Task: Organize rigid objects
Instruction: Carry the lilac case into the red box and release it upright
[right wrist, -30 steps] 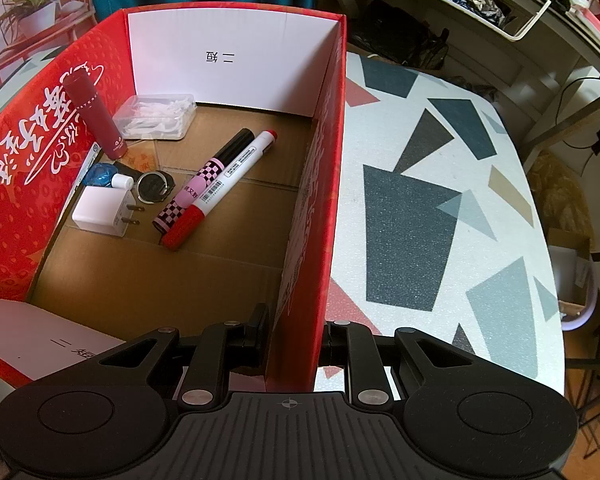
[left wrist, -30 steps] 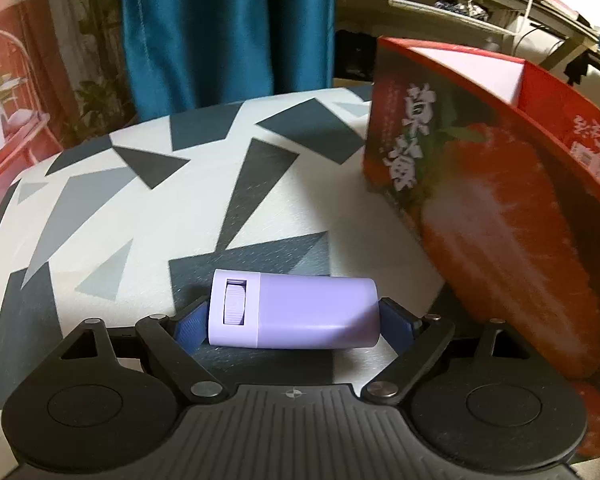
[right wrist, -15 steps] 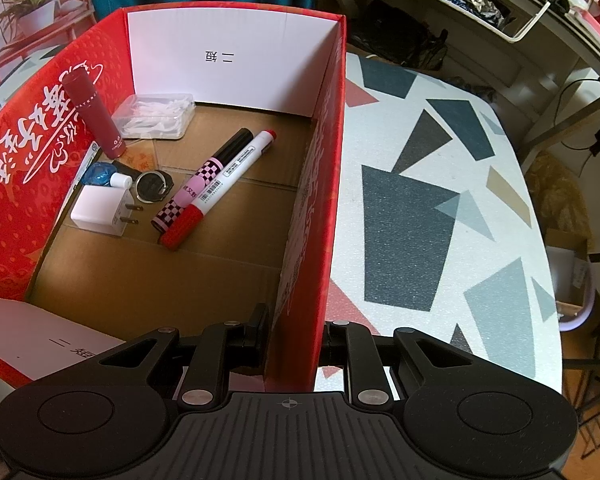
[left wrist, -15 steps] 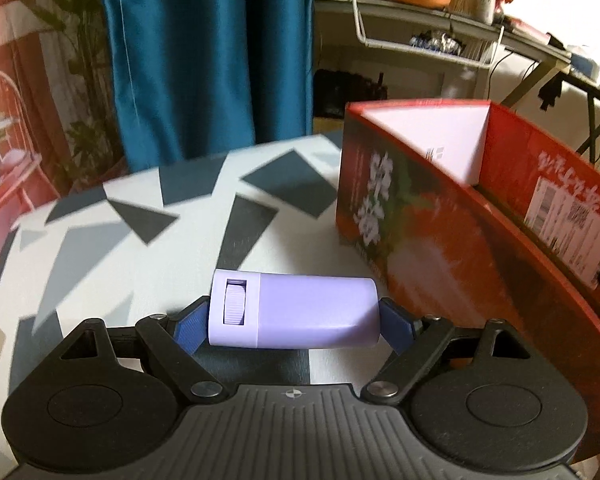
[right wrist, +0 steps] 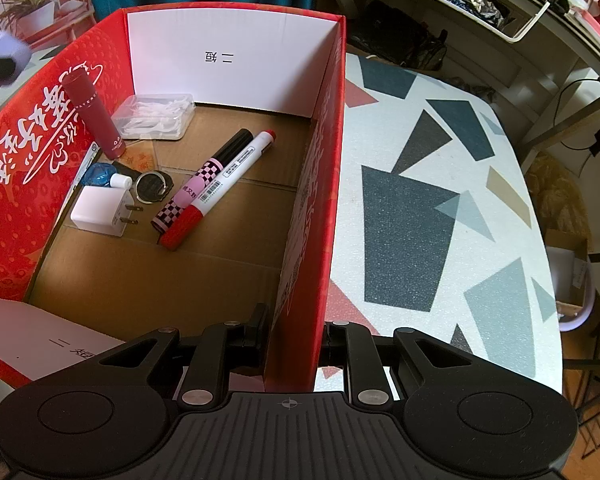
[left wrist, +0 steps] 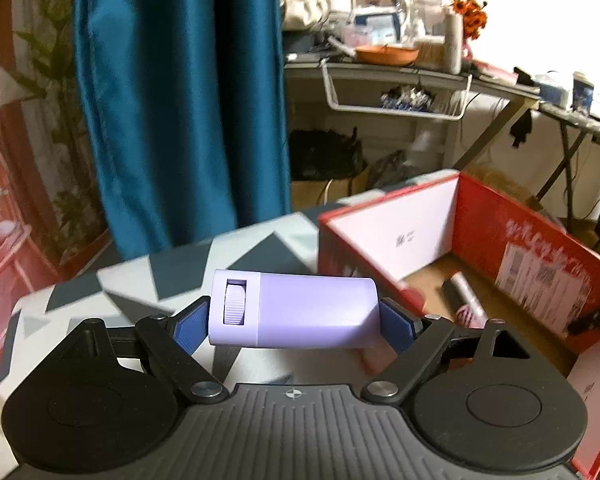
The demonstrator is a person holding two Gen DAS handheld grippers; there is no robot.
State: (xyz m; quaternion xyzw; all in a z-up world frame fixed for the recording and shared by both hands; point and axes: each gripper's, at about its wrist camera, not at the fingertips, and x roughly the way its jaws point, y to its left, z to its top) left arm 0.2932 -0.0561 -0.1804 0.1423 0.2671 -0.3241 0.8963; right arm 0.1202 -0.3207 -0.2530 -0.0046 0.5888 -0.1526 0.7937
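My left gripper (left wrist: 294, 322) is shut on a lilac plastic case (left wrist: 296, 312) with a ridged wheel, held crosswise above the table beside the red strawberry box (left wrist: 532, 276). The case also shows at the far left of the right wrist view (right wrist: 6, 54). My right gripper (right wrist: 294, 344) is shut on the right wall of the red box (right wrist: 312, 208). Inside the box lie a red-capped marker (right wrist: 220, 188), a checkered pen (right wrist: 204, 178), a white charger (right wrist: 100, 212), a dark red tube (right wrist: 92, 112) and a clear case (right wrist: 154, 116).
The table (right wrist: 428, 216) has a white top with grey, black and red shapes. A teal curtain (left wrist: 180, 100) hangs behind it. A cluttered desk with a wire basket (left wrist: 396, 96) stands beyond. A round metal ring (right wrist: 150, 188) and a blue item (right wrist: 100, 174) lie in the box.
My left gripper has lifted the lilac case up and toward the box, so the box's inside now shows. The right gripper and box have not moved.
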